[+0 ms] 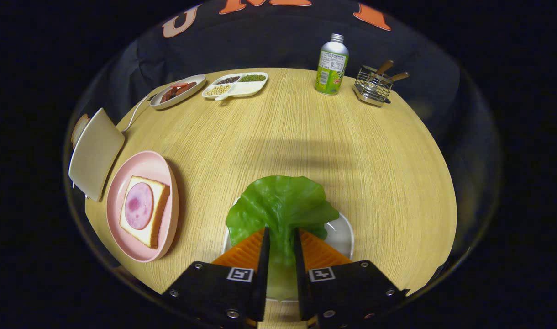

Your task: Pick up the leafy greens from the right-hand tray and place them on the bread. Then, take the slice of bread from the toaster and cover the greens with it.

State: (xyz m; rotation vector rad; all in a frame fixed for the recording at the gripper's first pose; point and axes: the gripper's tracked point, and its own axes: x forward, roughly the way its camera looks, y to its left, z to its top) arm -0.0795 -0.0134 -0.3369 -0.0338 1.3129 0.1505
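A green lettuce leaf (281, 205) lies over a white tray (342, 235) on the wooden table. My gripper (281, 234) has both fingers pressed on the leaf's stem end, so it is shut on the greens. To the left, a pink plate (144, 167) holds a slice of bread (157, 212) topped with a round of ham (139, 205). Beyond the plate stands a beige toaster (96, 153) with a bread slice (79, 128) sticking out at its far side.
At the table's far side sit a small dish of reddish food (178, 90), a divided white tray of beans (235, 85), a green-labelled metal bottle (332, 65) and a wire holder with wooden-handled utensils (374, 84). A white cable (134, 114) runs from the toaster.
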